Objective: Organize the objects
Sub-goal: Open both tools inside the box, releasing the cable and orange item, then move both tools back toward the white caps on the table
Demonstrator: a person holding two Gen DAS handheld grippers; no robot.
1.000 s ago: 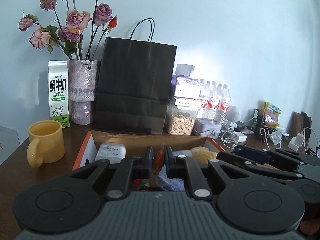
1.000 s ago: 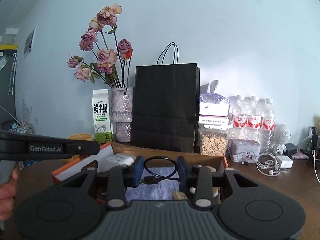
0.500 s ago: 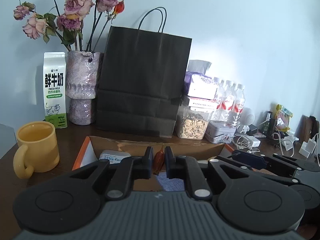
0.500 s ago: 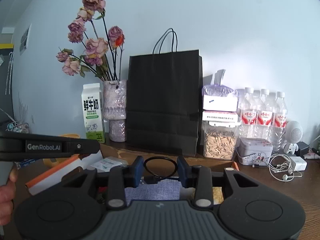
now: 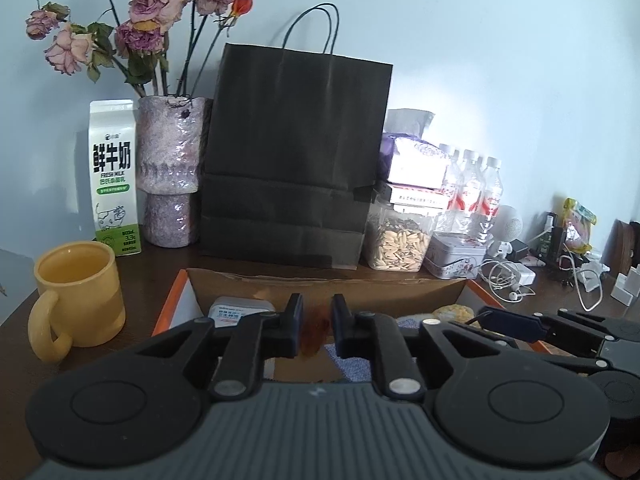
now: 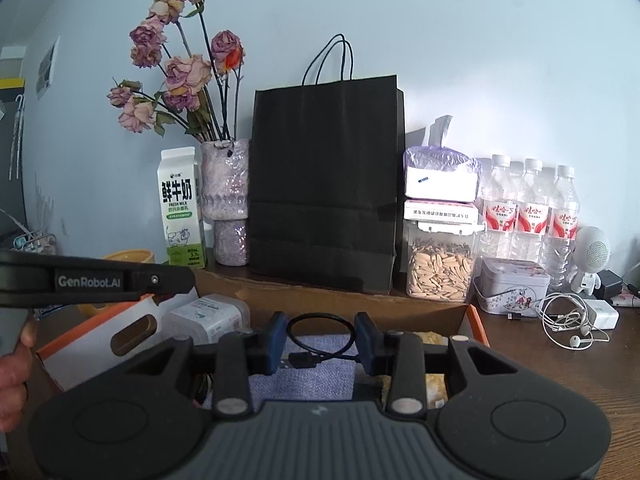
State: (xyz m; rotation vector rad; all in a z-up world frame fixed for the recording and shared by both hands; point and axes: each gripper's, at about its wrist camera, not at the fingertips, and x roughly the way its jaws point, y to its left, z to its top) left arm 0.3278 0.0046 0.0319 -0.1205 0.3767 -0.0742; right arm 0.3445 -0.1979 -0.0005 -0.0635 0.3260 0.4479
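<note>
An open cardboard box with orange edges (image 5: 320, 282) (image 6: 360, 304) sits on the dark table. Inside lie a white wipes pack (image 5: 240, 312) (image 6: 204, 318), a blue-grey cloth (image 6: 316, 372) and yellow snacks (image 5: 452, 313). My left gripper (image 5: 314, 330) is shut on a small orange-brown item (image 5: 314, 332) above the box. My right gripper (image 6: 320, 344) is shut on a black coiled cable (image 6: 320, 334) over the cloth. The left gripper's arm shows in the right wrist view (image 6: 100, 280).
A yellow mug (image 5: 76, 292) stands left of the box. Behind it stand a milk carton (image 5: 114, 176), a vase of dried roses (image 5: 168, 176), a black paper bag (image 5: 292, 168), a seed jar (image 6: 440, 264), water bottles (image 6: 528, 208), a tin (image 6: 514, 284) and earphones (image 6: 568, 320).
Both grippers have risen over the box with their items still held. The box contents sit lower in both views.
</note>
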